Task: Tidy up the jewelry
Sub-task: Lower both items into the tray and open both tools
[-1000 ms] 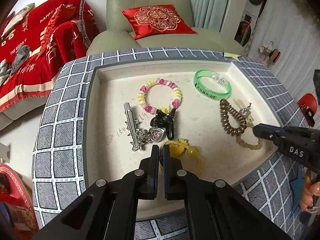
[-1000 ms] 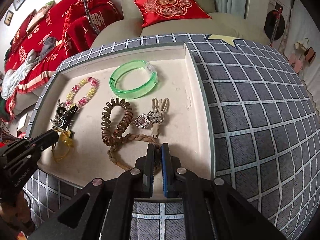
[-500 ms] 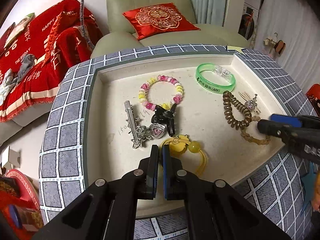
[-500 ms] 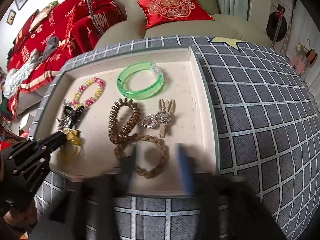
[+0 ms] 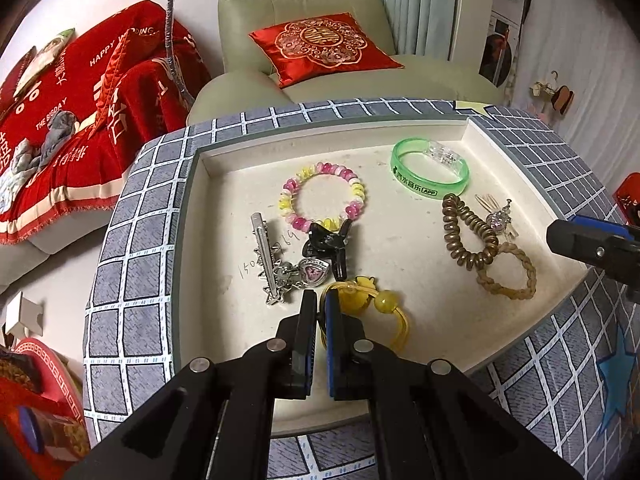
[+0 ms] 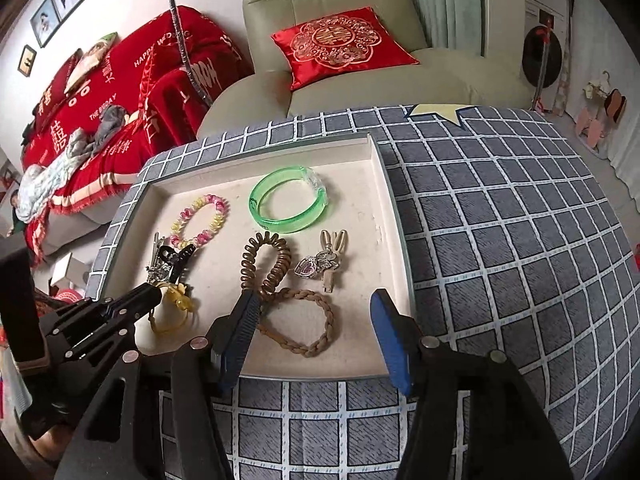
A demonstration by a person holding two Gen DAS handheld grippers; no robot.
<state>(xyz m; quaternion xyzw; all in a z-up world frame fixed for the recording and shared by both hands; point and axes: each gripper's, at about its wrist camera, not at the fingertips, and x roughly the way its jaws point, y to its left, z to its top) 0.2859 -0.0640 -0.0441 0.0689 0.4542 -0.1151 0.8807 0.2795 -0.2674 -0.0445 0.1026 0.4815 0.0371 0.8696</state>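
Braided bracelet [image 6: 308, 326] is seen flat at the near R end of the tray [image 6: 394, 216], just ahead of the R gripper [image 6: 314, 336], whose jaws are spread wide either side of it. Loop's long axis runs roughly across the jaw gap. L gripper [image 5: 319, 312] is pressed together by the yellow hair tie [image 5: 374, 304], w/ nothing clearly pinched. R is judged nearer, so a short fwd dip is prob. needed.

Left tool [image 5: 319, 304]: black angular arms, silver round screws, blue-edged pads. Right tool [image 6: 314, 320]: matching black frame, ribbed blue pads.
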